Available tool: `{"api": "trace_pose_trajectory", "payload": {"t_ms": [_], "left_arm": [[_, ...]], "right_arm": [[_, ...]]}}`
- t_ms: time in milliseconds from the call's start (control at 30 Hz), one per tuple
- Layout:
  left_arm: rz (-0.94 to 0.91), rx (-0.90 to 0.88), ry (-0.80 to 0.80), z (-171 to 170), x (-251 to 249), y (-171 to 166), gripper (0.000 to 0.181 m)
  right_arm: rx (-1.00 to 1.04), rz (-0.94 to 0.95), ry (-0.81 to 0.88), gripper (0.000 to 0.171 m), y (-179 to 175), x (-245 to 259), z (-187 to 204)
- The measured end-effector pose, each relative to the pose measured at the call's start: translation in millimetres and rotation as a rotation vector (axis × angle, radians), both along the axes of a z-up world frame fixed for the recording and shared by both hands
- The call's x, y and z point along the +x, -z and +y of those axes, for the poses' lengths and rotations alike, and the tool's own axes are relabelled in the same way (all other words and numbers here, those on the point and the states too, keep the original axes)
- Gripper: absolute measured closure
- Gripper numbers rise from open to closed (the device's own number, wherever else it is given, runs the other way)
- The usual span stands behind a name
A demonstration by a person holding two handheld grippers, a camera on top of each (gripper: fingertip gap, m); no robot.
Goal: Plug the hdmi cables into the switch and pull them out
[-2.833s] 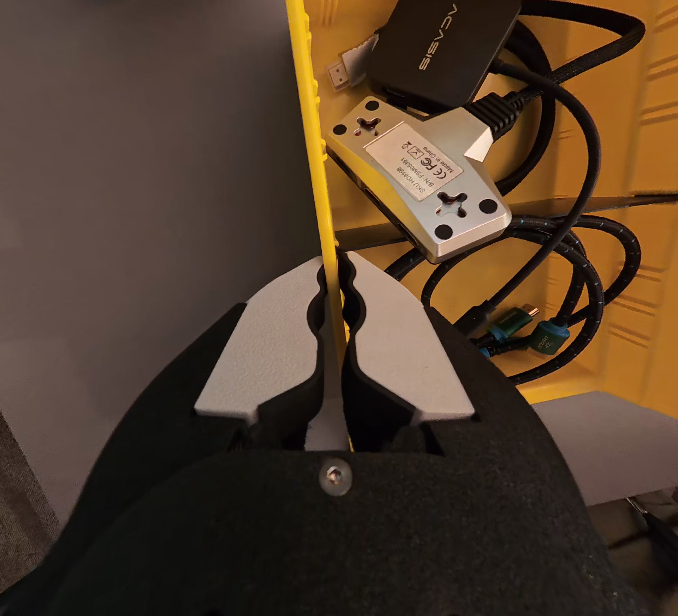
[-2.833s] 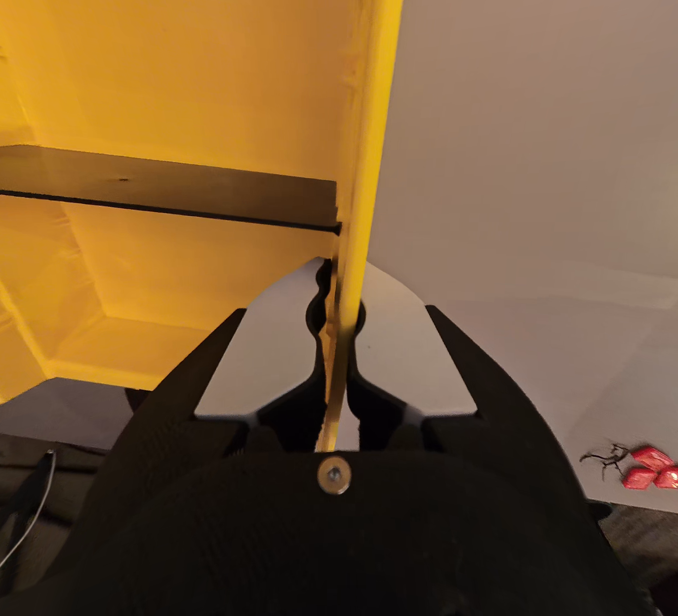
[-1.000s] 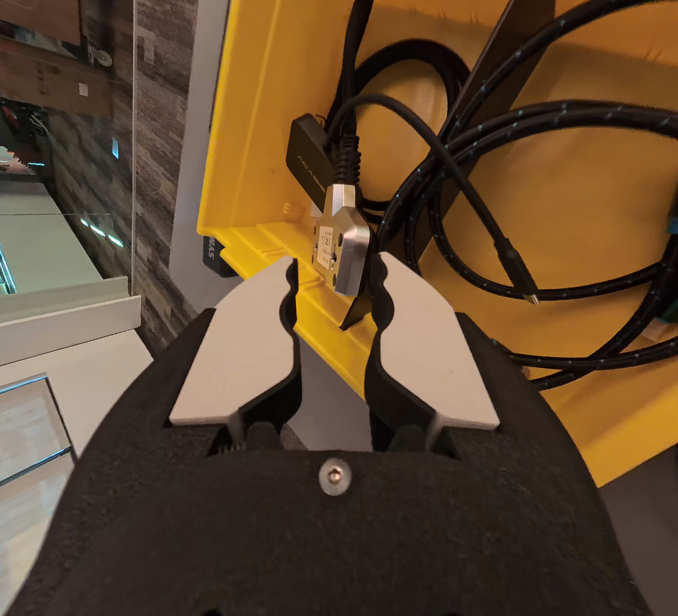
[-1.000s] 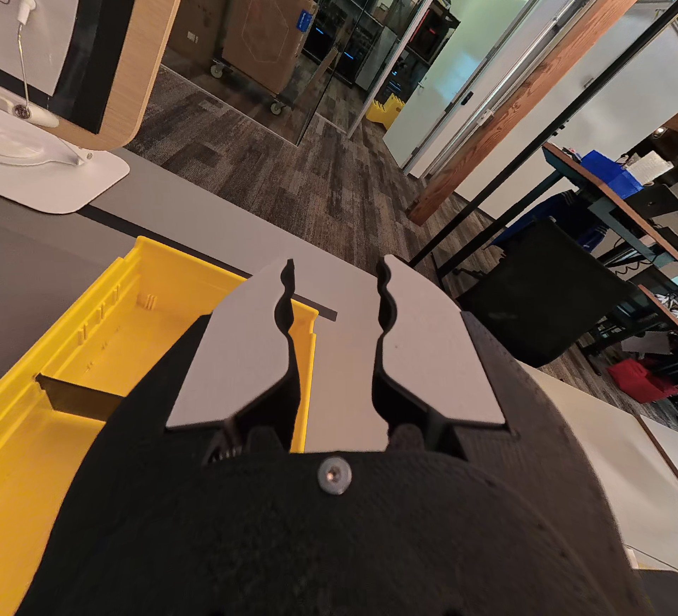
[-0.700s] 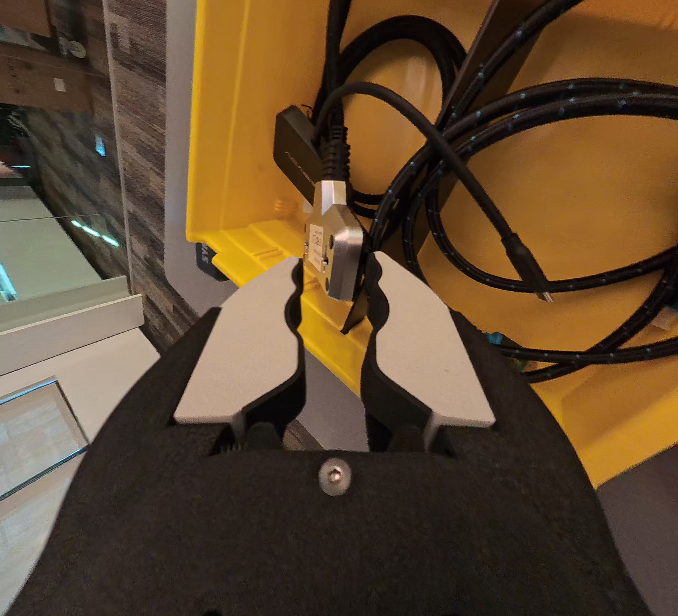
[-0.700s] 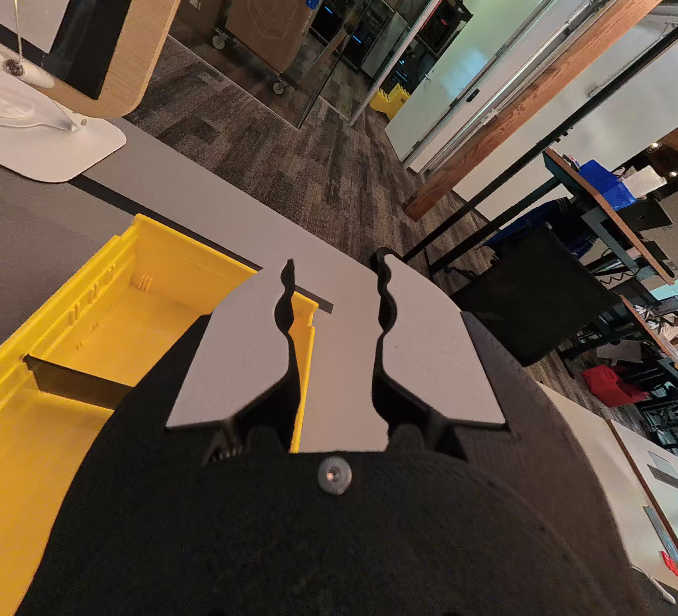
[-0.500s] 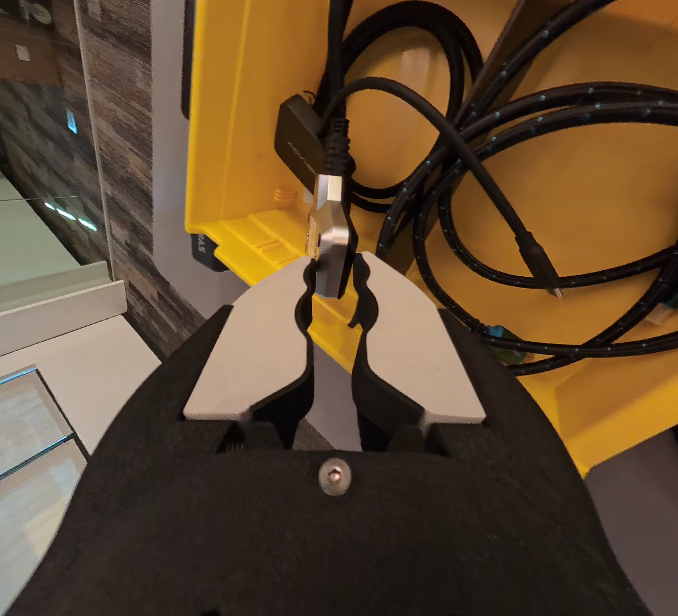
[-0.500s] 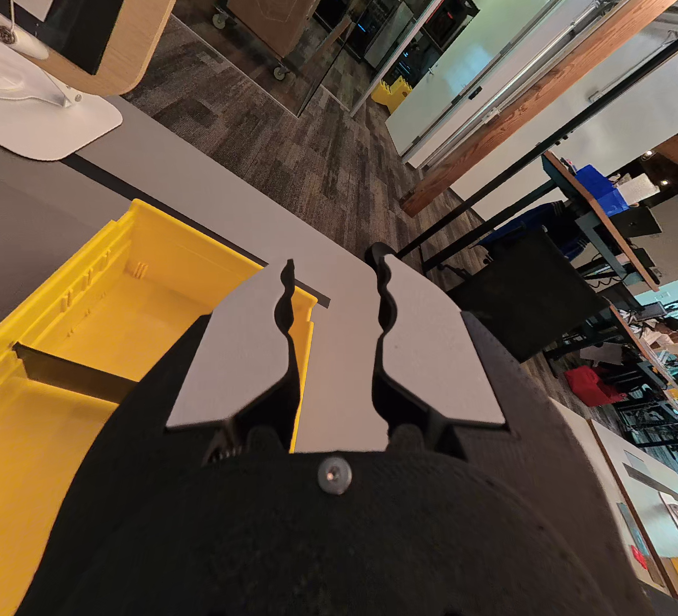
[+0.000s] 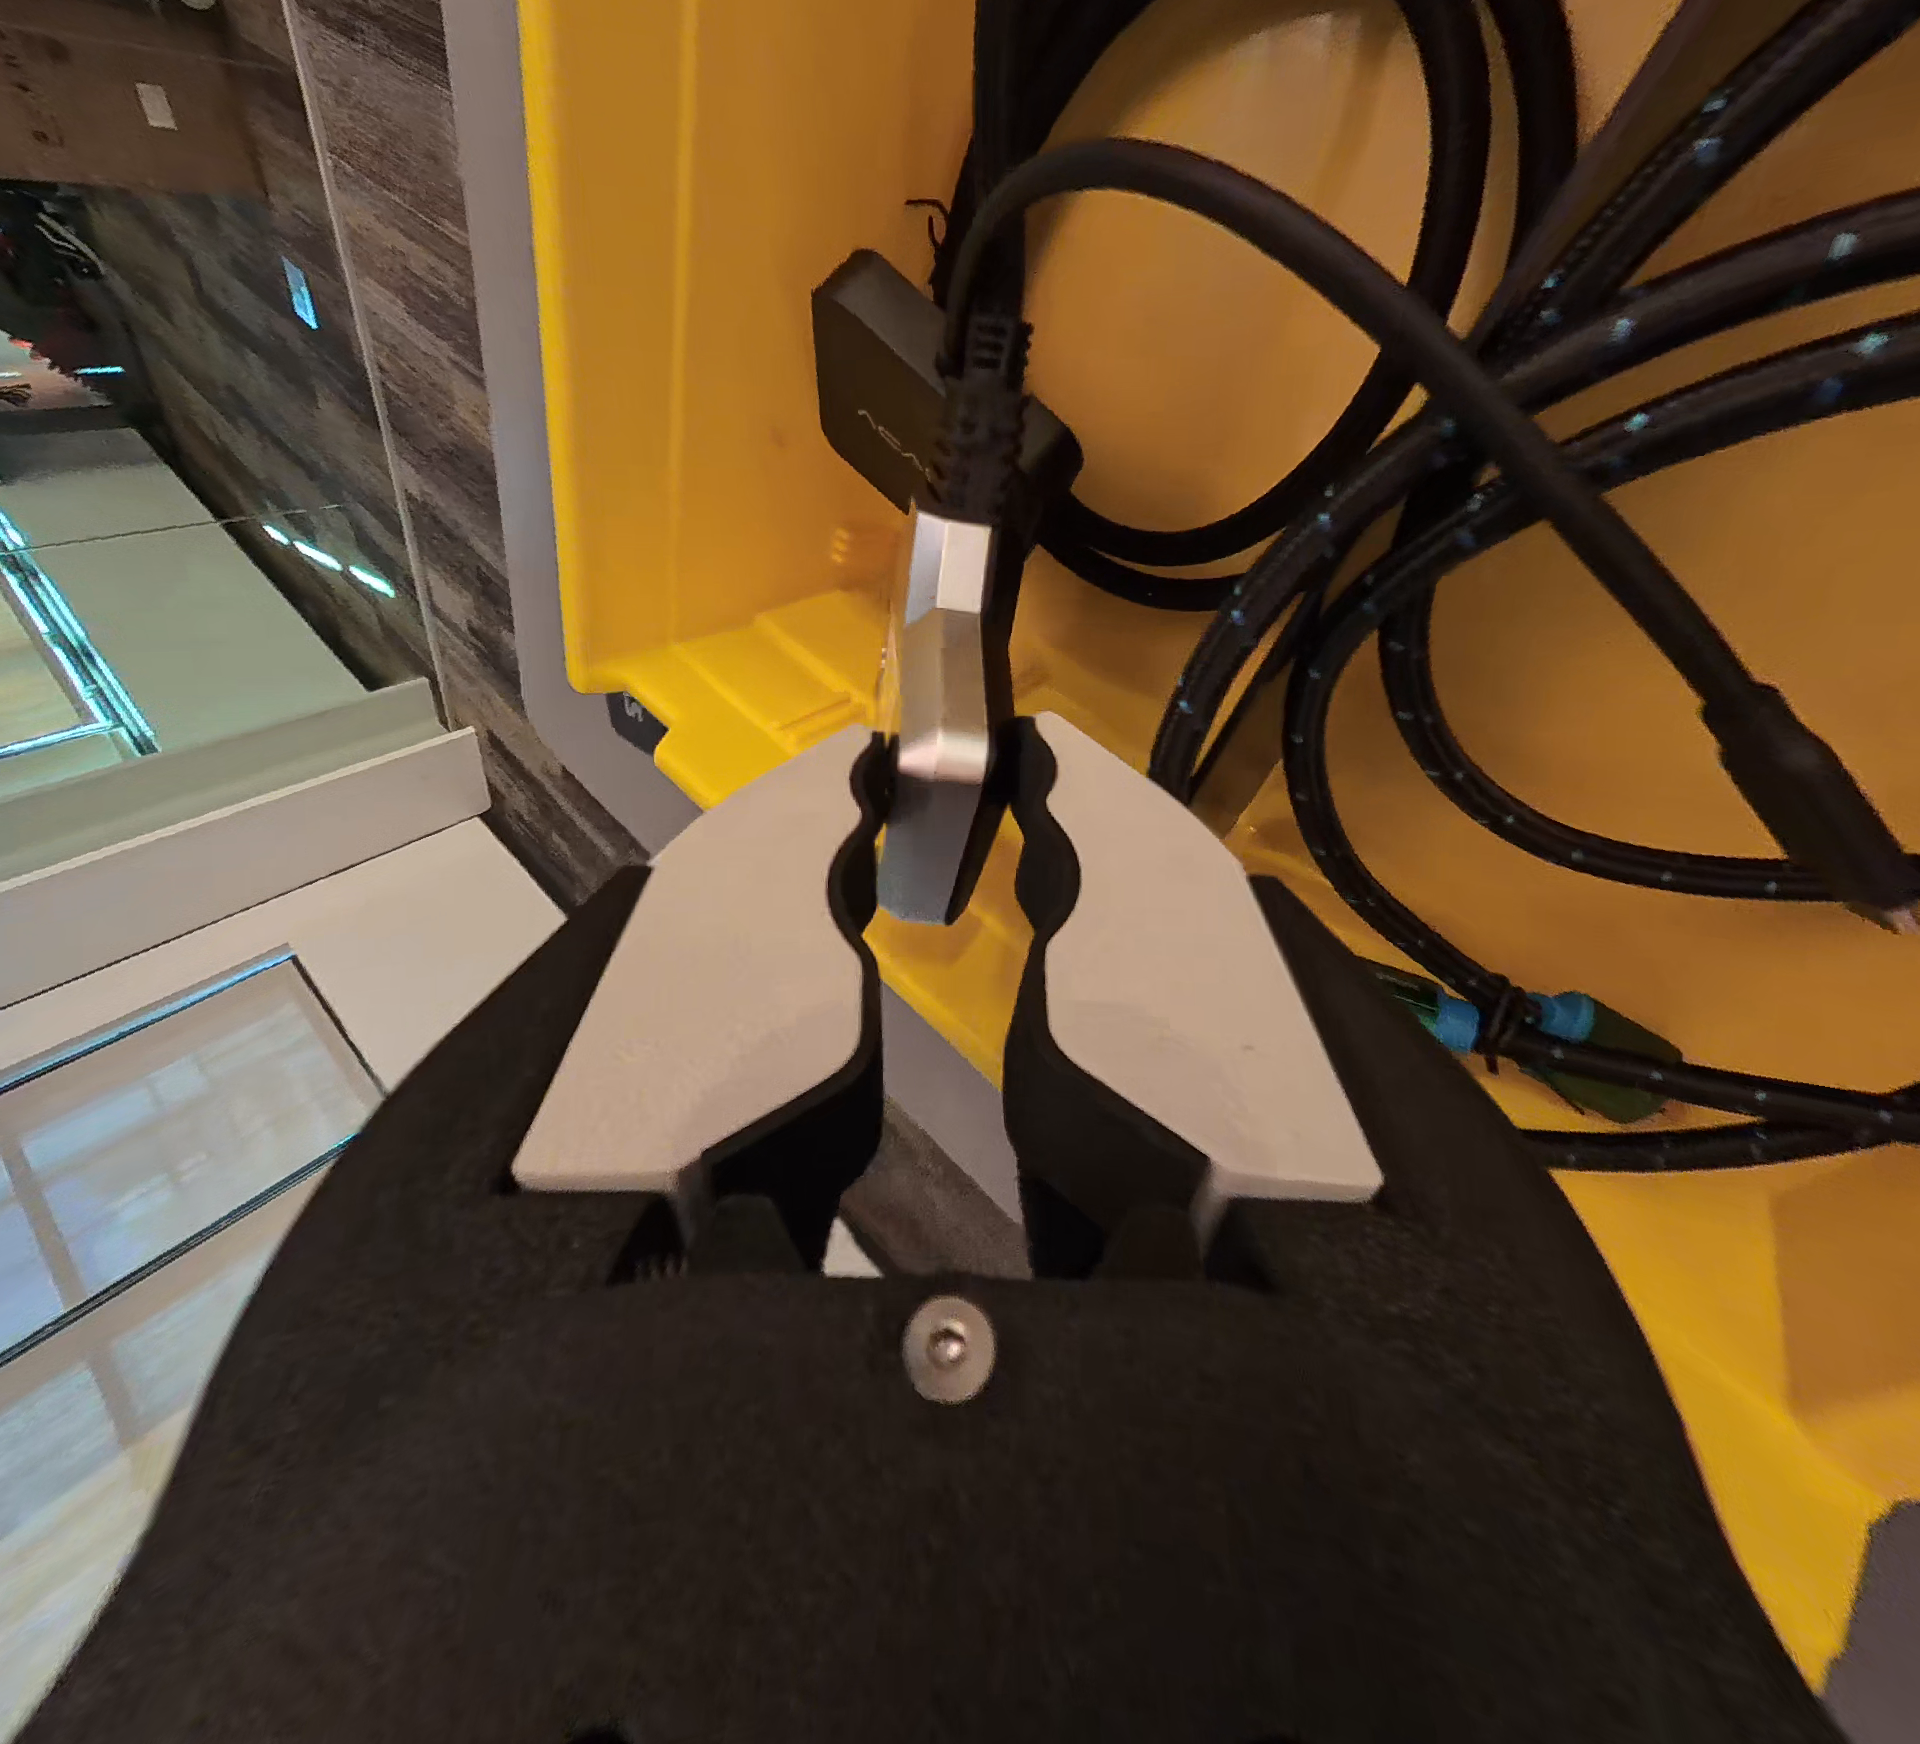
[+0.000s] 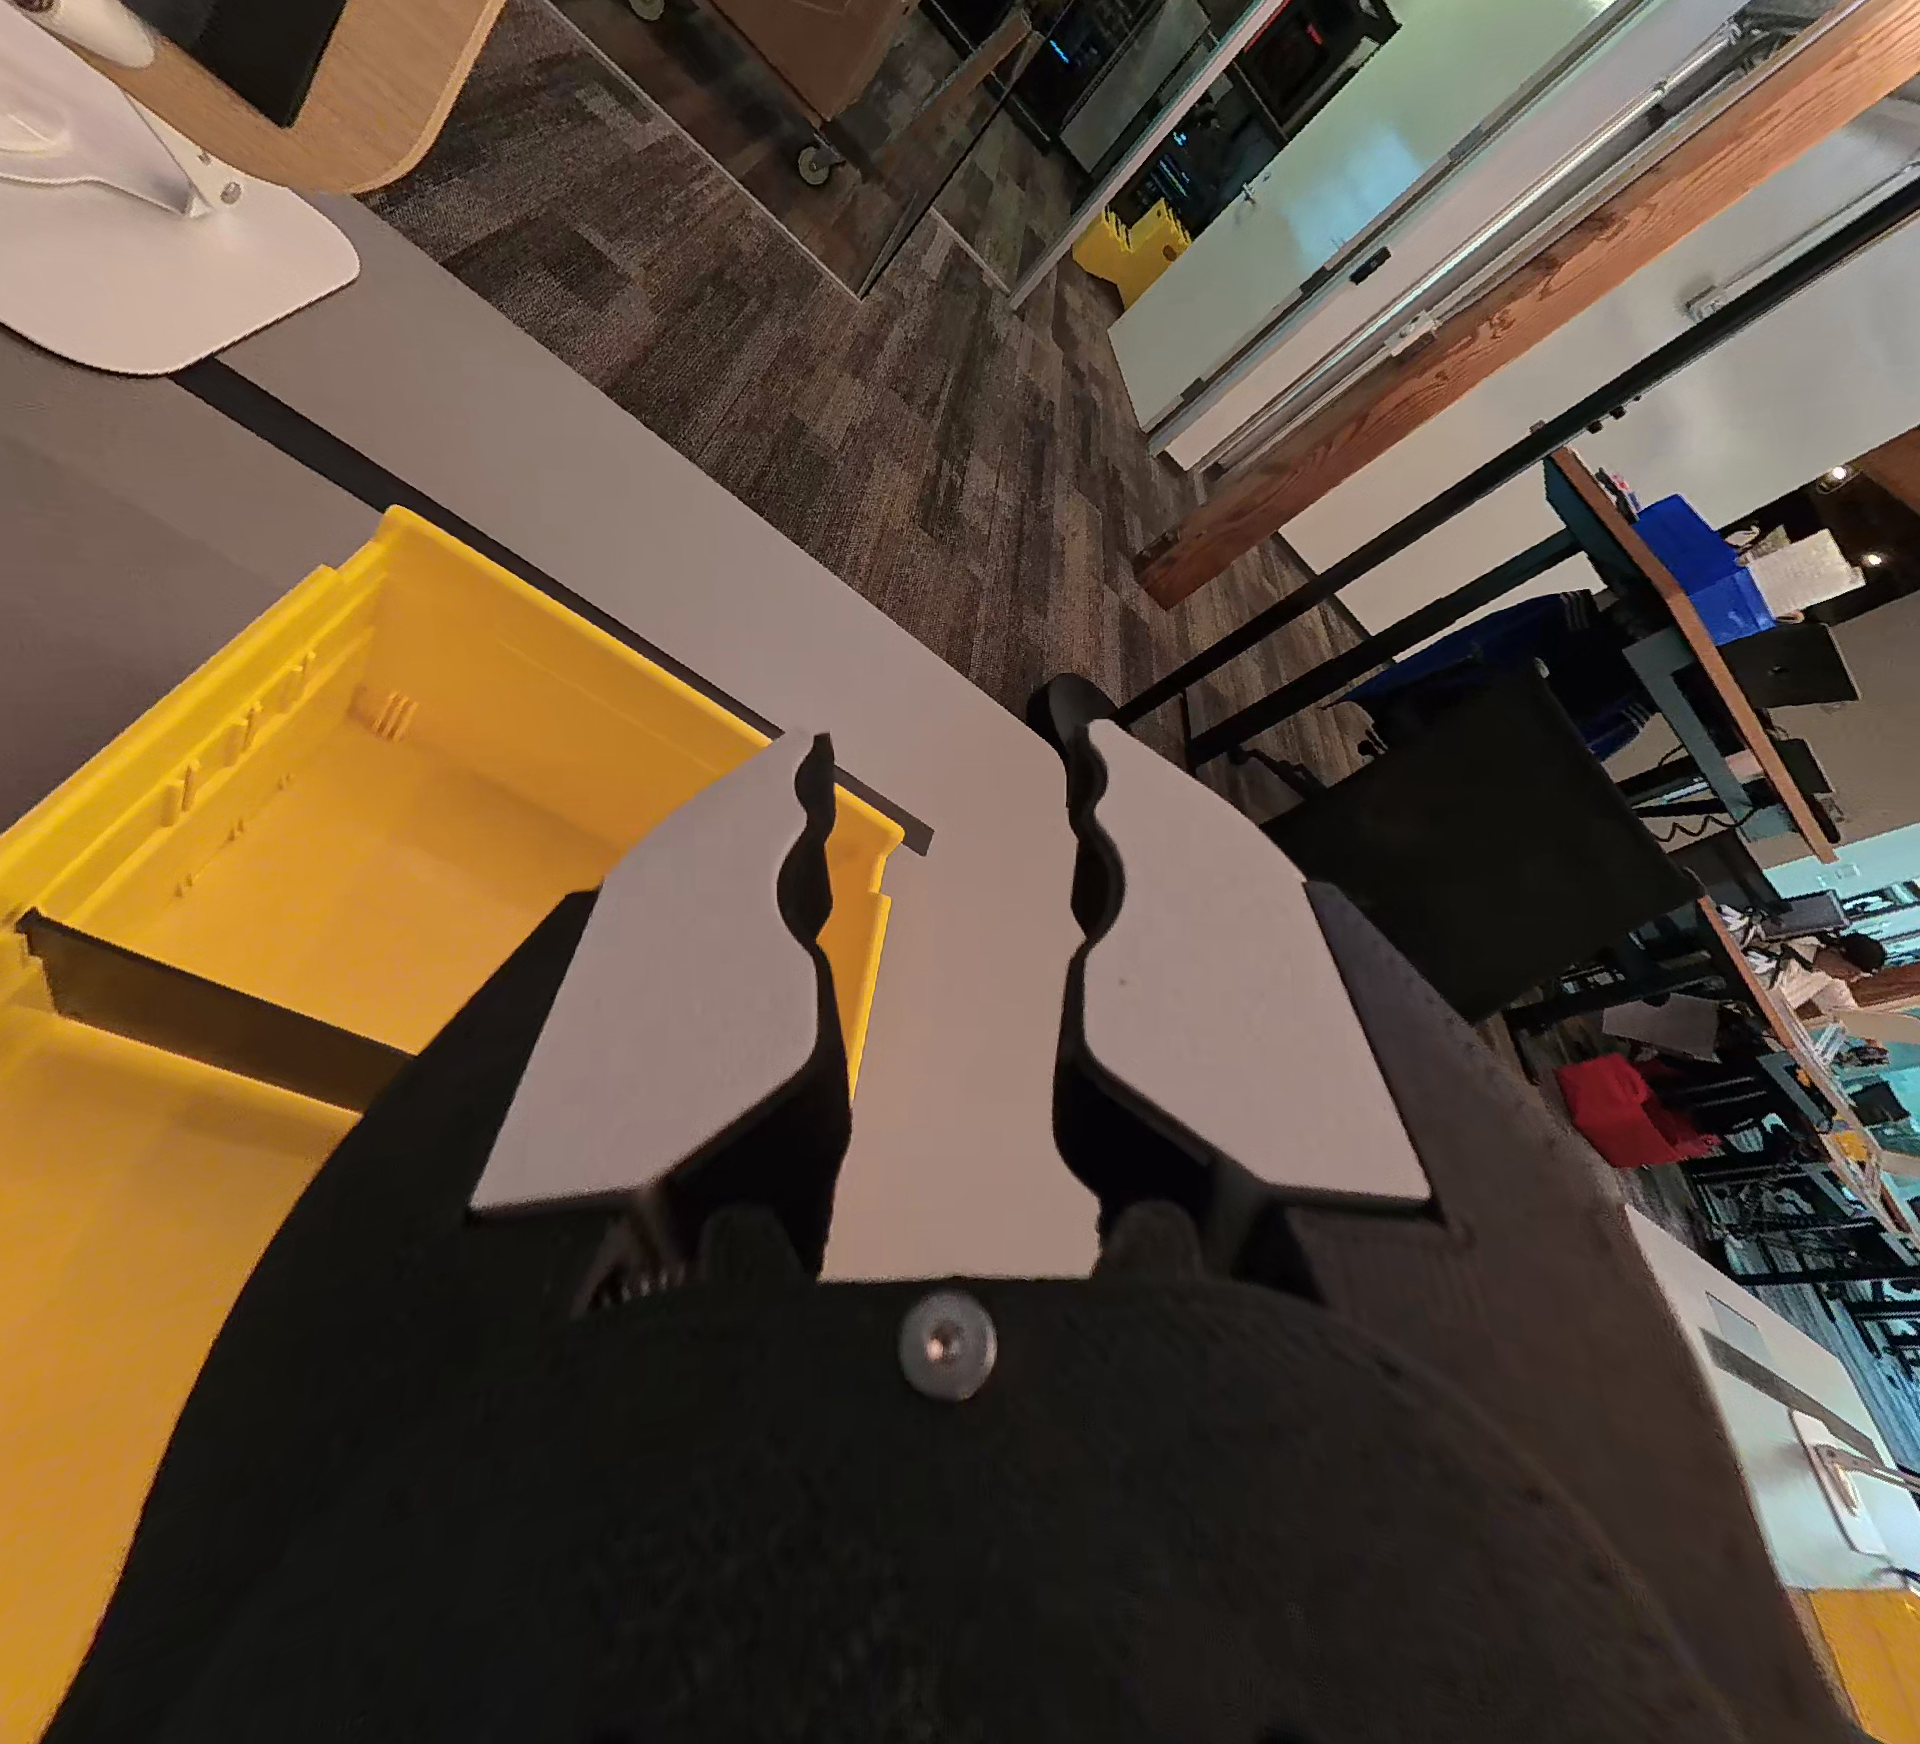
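a: start at the left; what has the left gripper [image 9: 940,821] got?

b: its two fingers are drawn in close on the silver hdmi plug [image 9: 940,707], pinching the flat metal shell by its broad faces; the plug sits tilted over the near rim of the yellow bin [image 9: 644,240]; i judge it a firm grip, though the very contact is partly hidden by the pads

a: and the switch?

b: the small black switch box [image 9: 894,375] lies just beyond the plug, against the bin's left wall; whether the plug's cable runs into it i cannot tell

a: how will the plug handle?

b: likely light and rigid, smooth metal so it may slip; best held on the shell, never the ribbed strain relief [image 9: 971,406]; the cord behind it is soft and will drag

a: further right?

b: coils of braided black cable [image 9: 1455,489] heaped in the bin, a thinner lead ending in a small connector [image 9: 1808,801], and a dark divider [image 9: 1704,84]

a: the other claw?

b: the right gripper [image 10: 951,759] stands wide apart, holding nothing, above the bin's bare compartment [image 10: 395,821] and the grey table [image 10: 644,531]
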State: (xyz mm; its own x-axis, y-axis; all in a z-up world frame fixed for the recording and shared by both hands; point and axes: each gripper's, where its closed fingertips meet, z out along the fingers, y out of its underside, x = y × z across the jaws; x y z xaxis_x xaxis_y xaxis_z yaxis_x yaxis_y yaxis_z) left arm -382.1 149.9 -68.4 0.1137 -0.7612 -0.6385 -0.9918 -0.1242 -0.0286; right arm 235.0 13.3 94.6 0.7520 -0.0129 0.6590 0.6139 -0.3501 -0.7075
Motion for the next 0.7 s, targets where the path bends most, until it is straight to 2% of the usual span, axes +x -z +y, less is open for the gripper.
{"api": "trace_pose_trajectory", "payload": {"t_ms": [200, 533, 700], "left_arm": [[-0.007, 0.051, 0.026, -3.8, 6.5, -26.0, 0.161], [0.134, 0.174, 0.027, -23.8, 6.8, -115.1, 0.161], [0.104, 0.195, 0.042, -41.0, 16.4, -152.8, 0.161]], "right_arm": [[0.006, 0.015, -0.002, 0.127, 1.5, 3.3, 2.3], [0.004, 0.033, -0.033, 0.129, 9.2, -5.1, 12.1], [0.003, 0.050, -0.043, 0.129, 9.5, -6.6, 12.0]]}}
